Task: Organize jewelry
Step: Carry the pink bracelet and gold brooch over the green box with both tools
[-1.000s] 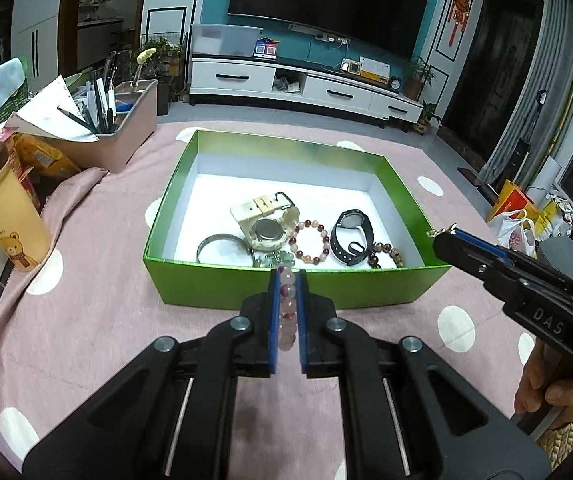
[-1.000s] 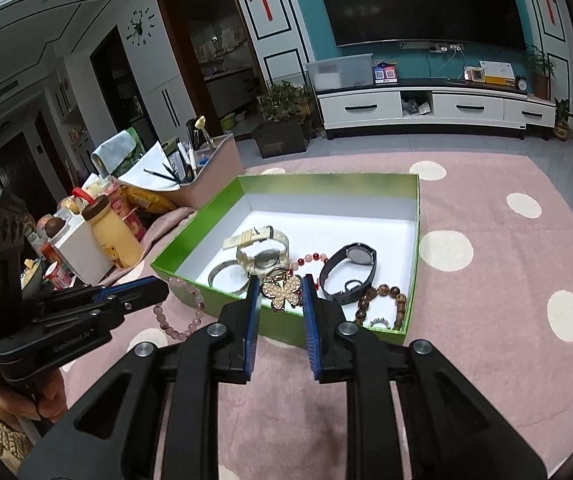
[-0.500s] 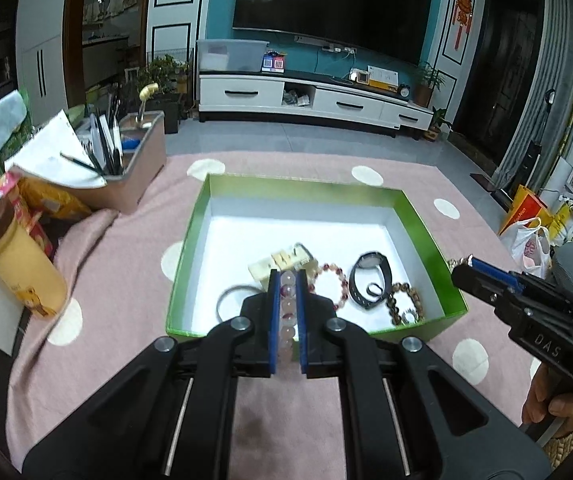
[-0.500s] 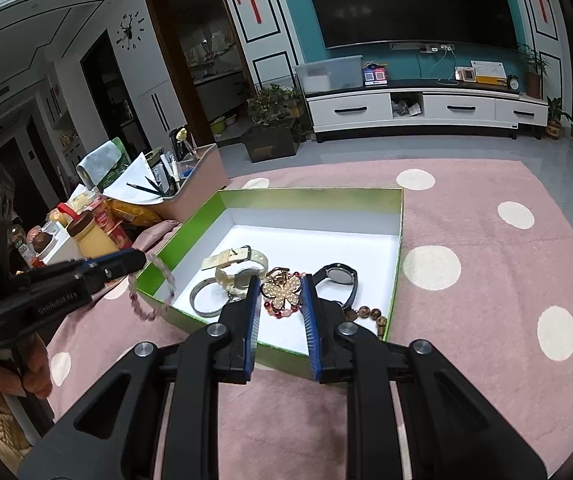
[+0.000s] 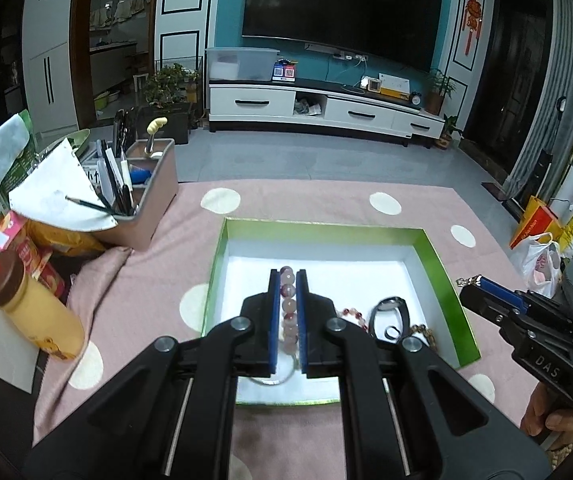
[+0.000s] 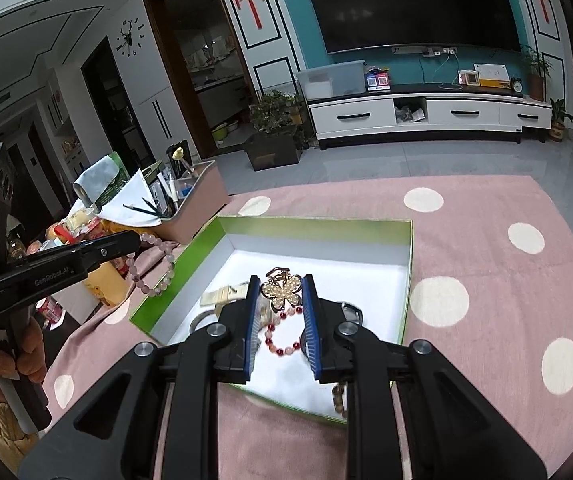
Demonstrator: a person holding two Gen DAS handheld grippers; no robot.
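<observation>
A green box [image 5: 442,276] with a white floor lies on the pink dotted cloth. My left gripper [image 5: 287,280] is shut on a pale pink bead bracelet [image 5: 288,308], held over the box. From the right wrist view the bead bracelet [image 6: 154,276] dangles from that left gripper [image 6: 136,242] above the box's left wall [image 6: 174,276]. My right gripper [image 6: 281,292] is shut on a gold pearl flower clip [image 6: 282,292] above the box. Inside lie a red bead bracelet [image 6: 282,336], a cream watch [image 6: 222,296], a black watch [image 5: 390,312] and a brown bead bracelet [image 5: 422,330].
A brown desk organiser [image 5: 142,200] with pens and papers stands at the back left. A yellow bottle [image 5: 34,308] and snack packs sit left of the box. A person's hand [image 6: 6,356] holds the left gripper's handle. Bags [image 5: 542,256] rest on the floor at right.
Both grippers have risen and moved forward over the box, each keeping its piece. The box now lies lower and closer in both views.
</observation>
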